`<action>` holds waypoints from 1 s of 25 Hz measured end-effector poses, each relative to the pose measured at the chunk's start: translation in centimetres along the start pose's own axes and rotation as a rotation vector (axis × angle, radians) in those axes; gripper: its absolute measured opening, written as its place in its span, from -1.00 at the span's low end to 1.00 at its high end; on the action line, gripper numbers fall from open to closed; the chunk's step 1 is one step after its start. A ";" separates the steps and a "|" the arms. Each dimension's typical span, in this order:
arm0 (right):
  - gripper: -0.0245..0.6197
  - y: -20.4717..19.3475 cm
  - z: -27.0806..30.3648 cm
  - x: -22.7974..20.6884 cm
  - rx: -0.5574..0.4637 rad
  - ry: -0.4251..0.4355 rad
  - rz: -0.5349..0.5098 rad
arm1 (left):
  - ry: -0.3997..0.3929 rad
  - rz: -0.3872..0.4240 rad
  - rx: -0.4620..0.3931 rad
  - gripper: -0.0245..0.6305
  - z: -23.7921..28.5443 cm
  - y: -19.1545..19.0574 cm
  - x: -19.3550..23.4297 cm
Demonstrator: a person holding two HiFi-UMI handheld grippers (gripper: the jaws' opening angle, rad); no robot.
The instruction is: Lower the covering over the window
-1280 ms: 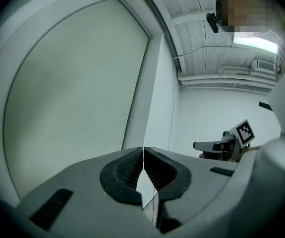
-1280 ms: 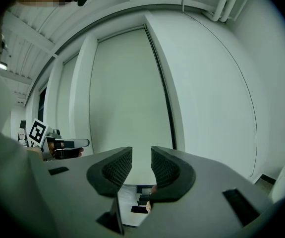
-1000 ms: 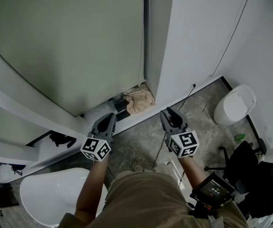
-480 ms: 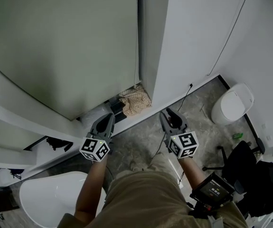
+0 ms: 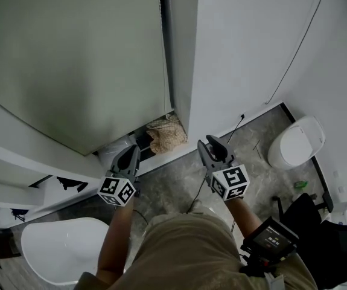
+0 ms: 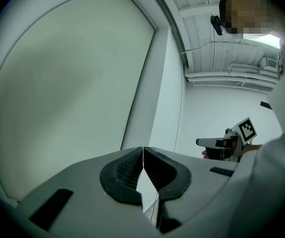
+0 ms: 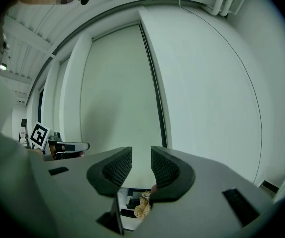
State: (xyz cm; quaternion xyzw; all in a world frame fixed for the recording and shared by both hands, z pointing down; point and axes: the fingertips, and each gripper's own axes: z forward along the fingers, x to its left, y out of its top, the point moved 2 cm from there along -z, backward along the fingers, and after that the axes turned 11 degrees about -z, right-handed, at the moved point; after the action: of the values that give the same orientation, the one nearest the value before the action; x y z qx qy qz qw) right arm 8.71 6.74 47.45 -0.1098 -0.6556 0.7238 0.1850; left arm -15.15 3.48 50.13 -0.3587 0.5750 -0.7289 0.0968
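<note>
You've drifted sideways, so the shade (image 5: 70, 59) sits further left now, hanging low over the window ahead. Its cord (image 5: 165, 59) runs vertically down the right edge, nearer your right hand-held gripper (image 5: 207, 142), wide open and empty; the left hand-held gripper (image 5: 134, 148) is closed on nothing.

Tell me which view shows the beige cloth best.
Head view: nearly the whole cloth shows, unblocked. The right gripper view shows only a scrap of it at the bottom; the left gripper view shows none.
</note>
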 end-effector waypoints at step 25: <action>-0.57 -2.7 0.0 -6.6 0.007 0.035 0.058 | 0.041 0.007 0.042 -0.86 5.7 -2.1 -2.9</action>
State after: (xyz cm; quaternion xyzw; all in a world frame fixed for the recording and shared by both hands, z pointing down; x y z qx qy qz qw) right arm 15.05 4.24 49.61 -0.1407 -0.6463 0.7291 0.1759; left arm -8.89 1.42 51.33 -0.3395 0.5626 -0.7478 0.0952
